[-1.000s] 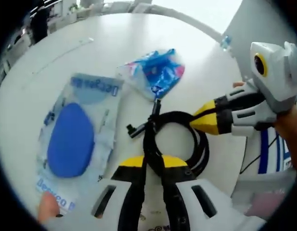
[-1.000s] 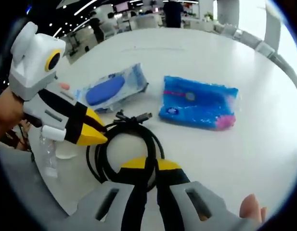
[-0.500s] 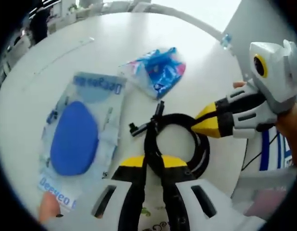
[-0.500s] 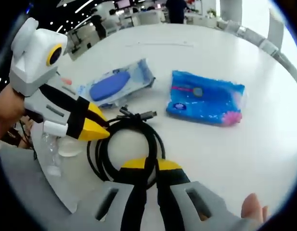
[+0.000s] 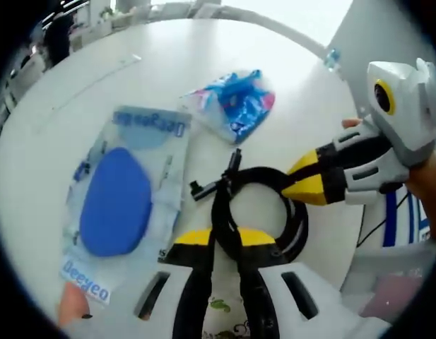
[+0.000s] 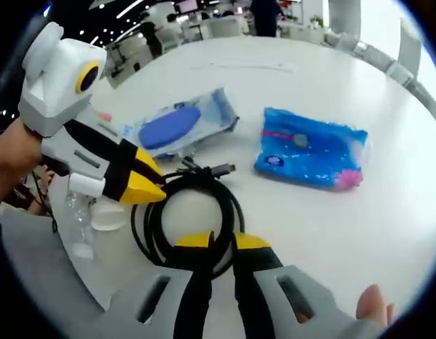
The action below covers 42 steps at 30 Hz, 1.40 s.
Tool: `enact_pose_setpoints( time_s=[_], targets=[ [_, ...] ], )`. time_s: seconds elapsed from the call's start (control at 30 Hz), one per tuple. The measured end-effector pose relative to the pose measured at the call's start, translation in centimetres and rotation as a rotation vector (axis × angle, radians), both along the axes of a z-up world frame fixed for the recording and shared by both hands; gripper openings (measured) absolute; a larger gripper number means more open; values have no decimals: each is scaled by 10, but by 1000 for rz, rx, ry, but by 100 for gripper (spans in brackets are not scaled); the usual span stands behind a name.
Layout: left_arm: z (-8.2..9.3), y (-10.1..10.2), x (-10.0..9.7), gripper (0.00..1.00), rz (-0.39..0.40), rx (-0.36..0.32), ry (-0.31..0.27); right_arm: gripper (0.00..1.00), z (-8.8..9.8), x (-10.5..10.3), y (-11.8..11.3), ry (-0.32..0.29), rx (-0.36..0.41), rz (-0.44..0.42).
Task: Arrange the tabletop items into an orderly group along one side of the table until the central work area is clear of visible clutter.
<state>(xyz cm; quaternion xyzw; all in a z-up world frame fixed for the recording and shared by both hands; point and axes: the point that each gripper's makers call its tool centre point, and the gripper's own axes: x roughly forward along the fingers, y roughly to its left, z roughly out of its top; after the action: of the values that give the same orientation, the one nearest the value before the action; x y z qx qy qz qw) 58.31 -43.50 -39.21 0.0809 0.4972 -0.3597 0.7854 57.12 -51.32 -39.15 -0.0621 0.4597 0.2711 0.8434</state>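
A broad white round table (image 6: 323, 92) fills the middle of the right gripper view; beyond its far rim, from 11 to 12 o'clock, a dim hall shows ceiling strip lights (image 6: 119, 10), rows of desks (image 6: 203, 28) and a standing person (image 6: 263, 15), blurred and small. At 1 o'clock there is bright daylight, perhaps from a window (image 6: 366, 21); in the left gripper view the same glare lies at 12 to 1 o'clock.

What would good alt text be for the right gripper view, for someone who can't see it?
Two yellow-tipped claws, the right claw and the left claw, close on opposite sides of a coiled black cable on a white round table. Beyond the cable lie a clear packet with a blue oval item and a blue plastic pack.
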Motion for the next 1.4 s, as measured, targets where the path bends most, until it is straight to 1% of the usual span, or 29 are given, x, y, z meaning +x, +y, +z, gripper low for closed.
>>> enact_pose_setpoints(
  time_s=[0.1, 0.23, 0.47, 0.53, 0.67, 0.83, 0.87, 0.9, 1.0, 1.1, 1.17, 1.27, 1.33, 1.4],
  targets=[
    [1, -1, 0, 12, 3, -9, -4, 12, 1, 1, 0, -7, -8, 6],
    [7, -4, 3, 21, 8, -27, -19, 12, 4, 2, 0, -14, 4, -4],
    [15, -4, 3, 24, 3, -40, -38, 12, 15, 6, 0, -54, 8, -4],
    [19, -4, 4, 26, 7, -50, -49, 13, 19, 7, 1, -61, 13, -7],
    [27, -6, 3, 28, 1, -78, -71, 16, 24, 8, 5, -83, 10, 7],
    [33, -4, 6, 36, 2, -95, -103, 25, 30, 12, 8, -119, 3, 18],
    [35, -3, 6, 37, 0, -100, -106, 29, 33, 14, 8, -135, -5, 19],
    [35, -3, 6, 37, -1, -102, -106, 31, 34, 14, 8, -138, -6, 19],
    [42, -2, 7, 39, -2, -121, -123, 36, 39, 17, 9, -160, -5, 21],
    [47, -1, 8, 48, 1, -130, -141, 43, 43, 20, 11, -182, -12, 28],
    [50, 2, 9, 54, 4, -135, -154, 50, 45, 23, 12, -198, -17, 32],
    [53, 8, 11, 63, 13, -139, -165, 57, 50, 26, 14, -222, -22, 37],
    [54, 13, 11, 67, 20, -143, -166, 60, 52, 27, 16, -231, -24, 42],
    [57, 17, 10, 68, 25, -153, -170, 63, 54, 28, 19, -236, -23, 50]
  ],
)
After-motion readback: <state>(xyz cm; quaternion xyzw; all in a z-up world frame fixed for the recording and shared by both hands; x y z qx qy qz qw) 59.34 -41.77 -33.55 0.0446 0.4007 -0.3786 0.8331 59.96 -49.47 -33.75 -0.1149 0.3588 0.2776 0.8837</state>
